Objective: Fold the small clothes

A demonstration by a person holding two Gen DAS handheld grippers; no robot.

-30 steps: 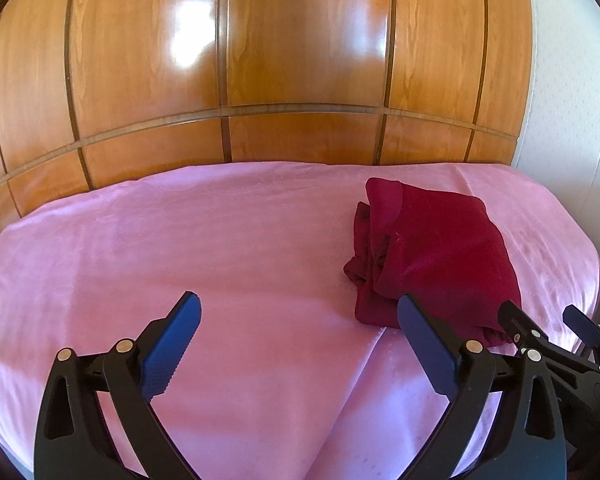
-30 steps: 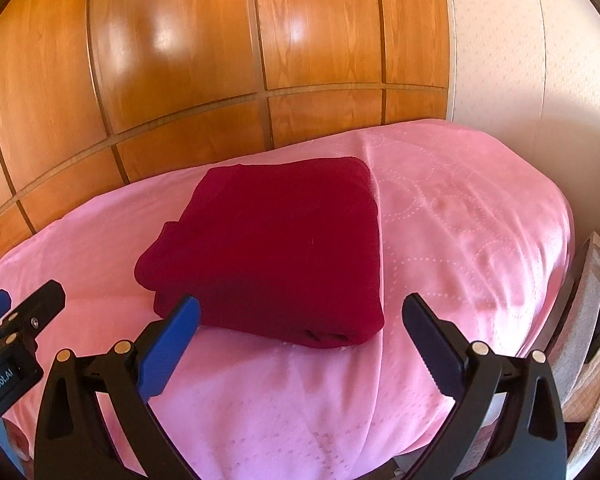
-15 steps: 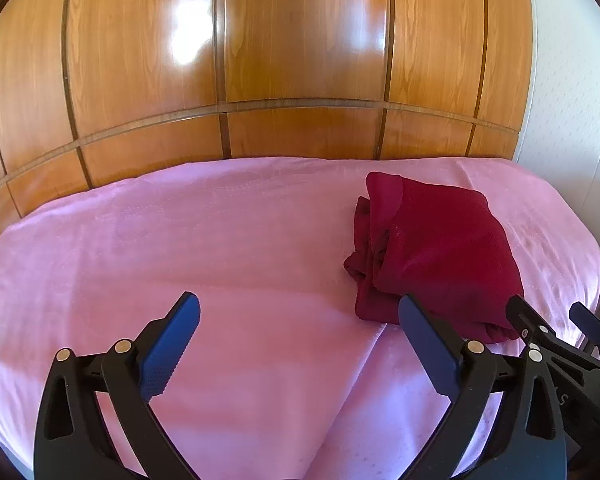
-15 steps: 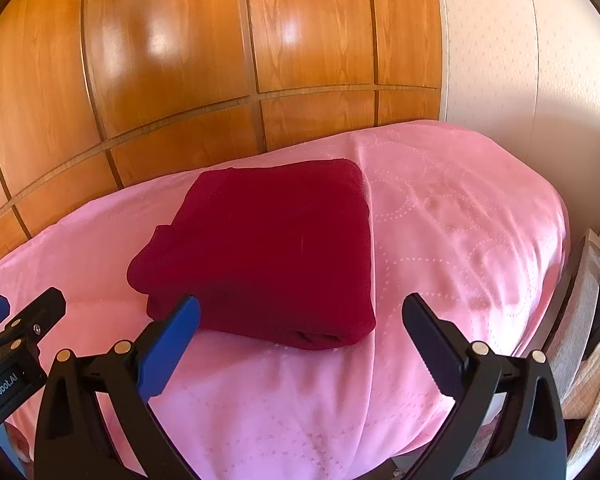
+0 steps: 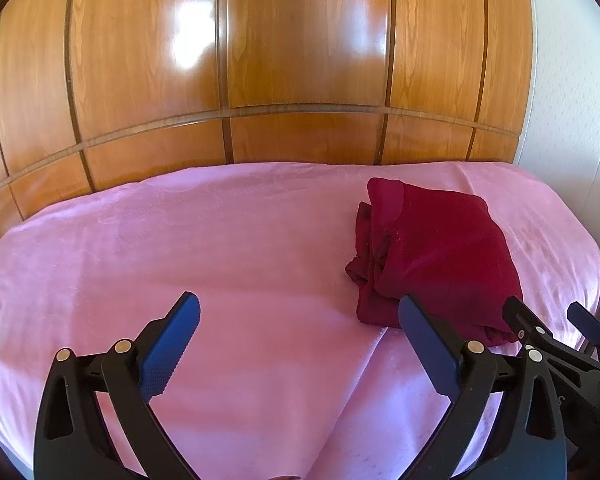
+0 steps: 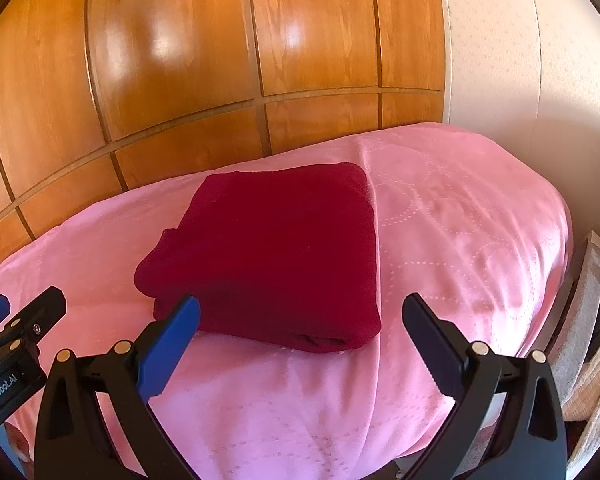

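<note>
A dark red garment (image 6: 276,252) lies folded into a thick rectangle on the pink bedspread (image 6: 460,248). In the left wrist view the same red garment (image 5: 440,256) sits to the right, its layered edges facing left. My right gripper (image 6: 300,320) is open just short of the fold's near edge, nothing between its fingers. My left gripper (image 5: 298,320) is open over bare bedspread (image 5: 180,248), left of the garment. The right gripper (image 5: 556,324) shows at the lower right of the left wrist view, and the left gripper (image 6: 16,312) at the lower left of the right wrist view.
Glossy wooden wardrobe panels (image 5: 300,80) rise behind the bed. A pale wall (image 6: 520,60) stands to the right. Beyond the bed's right edge lie a grey surface and a cream knitted cloth (image 6: 592,384).
Both grippers have drawn back a little from the garment, so it sits slightly farther off and to the left in the right wrist view. The garment itself has not moved.
</note>
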